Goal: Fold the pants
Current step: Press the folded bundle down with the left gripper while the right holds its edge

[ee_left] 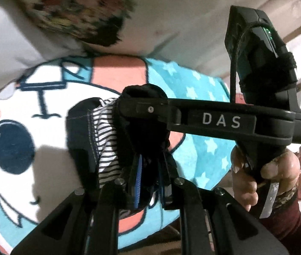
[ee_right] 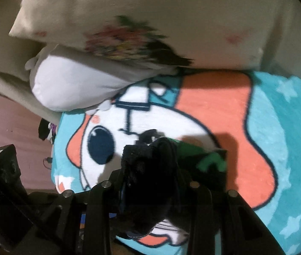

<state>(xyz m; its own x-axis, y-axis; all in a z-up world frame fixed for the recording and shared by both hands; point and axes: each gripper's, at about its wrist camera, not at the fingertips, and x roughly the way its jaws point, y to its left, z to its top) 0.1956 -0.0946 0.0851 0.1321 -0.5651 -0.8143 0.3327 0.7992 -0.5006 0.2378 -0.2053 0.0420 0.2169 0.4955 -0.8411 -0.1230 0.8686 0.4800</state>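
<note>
**Pants lifted between both grippers, fold not yet laid**

The pants [ee_left: 99, 140], dark cloth with a striped lining showing, hung bunched in the air above the bed rather than lying flat on it. In the left wrist view the left gripper [ee_left: 150, 170] was clenched on a wad of the dark fabric, blue pads pressed close at either side. The right gripper [ee_left: 141, 106] reached in from the right across that view, its finger tip buried in the same bunch; the person's right hand [ee_left: 265, 165] gripped its handle at the near right.

In the right wrist view the right gripper [ee_right: 150, 170] was likewise closed on dark fabric [ee_right: 146, 161], a green patch showing just right of it. Much of the cloth there was too dark and blurred to read.

Below lay a cartoon blanket [ee_left: 203, 85], turquoise with stars, a big-eyed face on white and orange. At the far side sat a pale pillow [ee_right: 129, 21] with a floral print, and a white cushion [ee_right: 76, 82] at far left.

Judgement: early to middle. Both ends seemed gathered and held; no flat, finished fold was visible. Laying down, smoothing and the final fold appeared to remain.
</note>
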